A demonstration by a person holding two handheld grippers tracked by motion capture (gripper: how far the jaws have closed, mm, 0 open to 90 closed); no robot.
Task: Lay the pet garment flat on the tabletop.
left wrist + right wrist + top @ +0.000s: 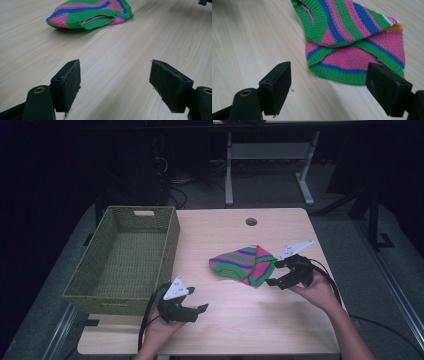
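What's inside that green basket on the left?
The basket looks empty in the high view: just its woven floor and inner walls. The near wall hides the strip of floor right behind it. The striped knit lies outside, on the table.

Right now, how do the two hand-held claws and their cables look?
Each claw is black, with two blocky jaws faced in dark, rough pads. The left claw and the right claw each carry a light grey three-cornered plate with small dark marks on top. A black cable trails from each towards the person. The forearms are bare, with no sleeves in view.
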